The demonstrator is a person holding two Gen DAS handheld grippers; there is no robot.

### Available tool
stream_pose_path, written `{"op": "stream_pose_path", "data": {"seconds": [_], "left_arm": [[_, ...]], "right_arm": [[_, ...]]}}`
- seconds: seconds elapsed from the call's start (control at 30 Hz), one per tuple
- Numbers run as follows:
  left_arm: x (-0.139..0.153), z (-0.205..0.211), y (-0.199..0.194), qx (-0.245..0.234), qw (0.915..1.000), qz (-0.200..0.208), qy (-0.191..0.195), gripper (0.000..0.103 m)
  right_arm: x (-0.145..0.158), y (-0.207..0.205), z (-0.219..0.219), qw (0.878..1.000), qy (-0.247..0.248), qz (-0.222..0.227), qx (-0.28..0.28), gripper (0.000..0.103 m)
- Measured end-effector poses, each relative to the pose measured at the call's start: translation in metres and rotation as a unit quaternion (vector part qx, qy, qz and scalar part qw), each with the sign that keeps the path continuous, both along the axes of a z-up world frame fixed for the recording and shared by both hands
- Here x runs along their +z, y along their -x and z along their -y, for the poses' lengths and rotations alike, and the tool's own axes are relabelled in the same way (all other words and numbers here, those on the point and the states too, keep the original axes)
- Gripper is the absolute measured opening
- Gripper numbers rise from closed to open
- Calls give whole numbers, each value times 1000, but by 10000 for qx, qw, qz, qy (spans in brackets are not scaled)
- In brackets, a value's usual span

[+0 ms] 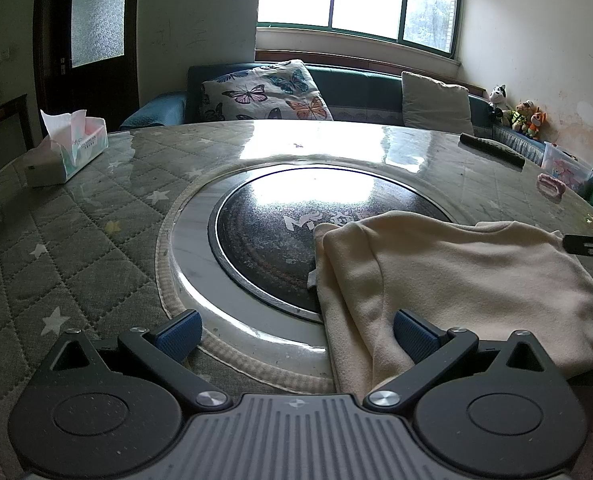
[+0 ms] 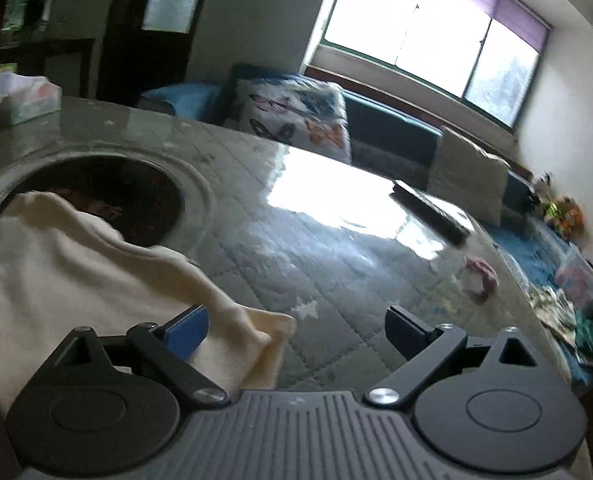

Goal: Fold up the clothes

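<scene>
A cream fleece garment (image 1: pixel 456 280) lies folded on the round table, partly over the dark glass hotplate (image 1: pixel 272 232) at its centre. My left gripper (image 1: pixel 296 334) is open at the garment's near left edge, with its right finger resting on the cloth and its left finger over the hotplate's rim. In the right wrist view the same garment (image 2: pixel 76 264) lies at the left. My right gripper (image 2: pixel 296 330) is open at the garment's near right corner, which lies between its fingers. The right gripper's tip shows at the far right of the left wrist view (image 1: pixel 592 246).
The table (image 1: pixel 76 248) has a quilted star-pattern cover under glass. A tissue box (image 1: pixel 70 148) stands far left, a black remote (image 1: pixel 492 150) far right, and a pink hair clip (image 1: pixel 552 188) near the right edge. A sofa with cushions (image 1: pixel 264 94) stands behind.
</scene>
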State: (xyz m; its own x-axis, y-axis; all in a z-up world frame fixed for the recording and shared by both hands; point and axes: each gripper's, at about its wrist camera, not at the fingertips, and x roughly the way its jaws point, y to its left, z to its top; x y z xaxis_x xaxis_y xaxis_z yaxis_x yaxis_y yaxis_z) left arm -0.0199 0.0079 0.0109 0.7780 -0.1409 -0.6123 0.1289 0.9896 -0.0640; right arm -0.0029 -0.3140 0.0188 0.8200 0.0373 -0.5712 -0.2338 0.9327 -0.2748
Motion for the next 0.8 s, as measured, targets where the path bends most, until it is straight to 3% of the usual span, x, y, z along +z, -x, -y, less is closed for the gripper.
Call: {"op": "stream_pose_path", "data": {"seconds": [0.23,0.57,0.8], "left_arm": [[1,-2,0,51,10000,-3,9,103],[5,-11,1,296,9996,-12,48,103],[12,-29,3,669,9977,-12,82,103]], "right_arm": [[17,37,-33,9953,-44,-22,963,97],[20,75,-94,9748,-2,-303,2208,94],[14,86,-127,9589,75,-463,2799,83]]}}
